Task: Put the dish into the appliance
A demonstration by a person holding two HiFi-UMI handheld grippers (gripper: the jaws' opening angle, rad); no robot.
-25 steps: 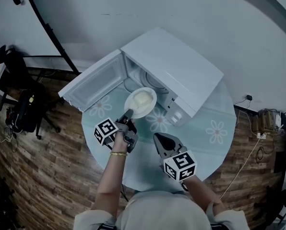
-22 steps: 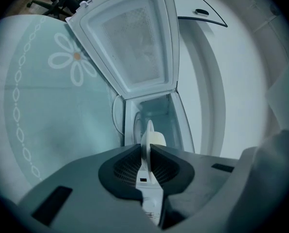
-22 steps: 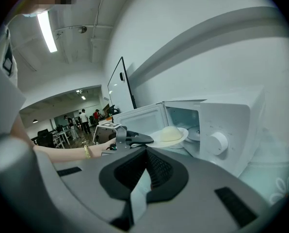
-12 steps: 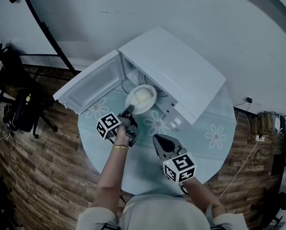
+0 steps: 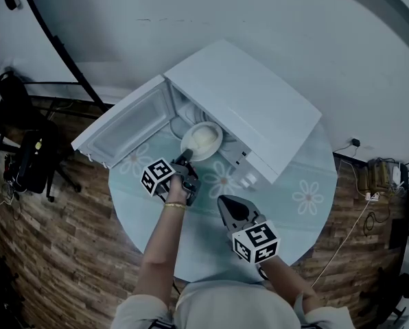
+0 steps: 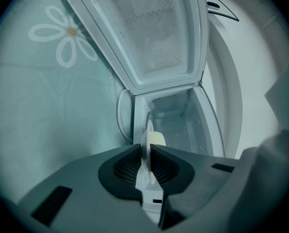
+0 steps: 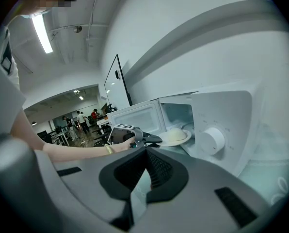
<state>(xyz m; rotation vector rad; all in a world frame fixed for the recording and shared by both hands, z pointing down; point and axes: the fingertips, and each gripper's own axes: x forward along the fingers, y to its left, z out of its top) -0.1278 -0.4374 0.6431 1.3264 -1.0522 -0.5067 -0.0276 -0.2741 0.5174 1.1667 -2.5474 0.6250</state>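
Seeing the left claw (image 5: 185, 157) clamped on the near rim of the plate (image 5: 202, 140), pale mound on top, plate held right in the mouth of the white microwave (image 5: 246, 105) with its door (image 5: 125, 122) swung out left. Right claw (image 5: 226, 203) pinched together on nothing, hanging nearer over the round table (image 5: 294, 177).

L gripper (image 5: 186, 157) pushes the dish (image 5: 202, 140) fwd: far rim now inside the open microwave (image 5: 246, 108) mouth, vs. just outside 1 sec ago.
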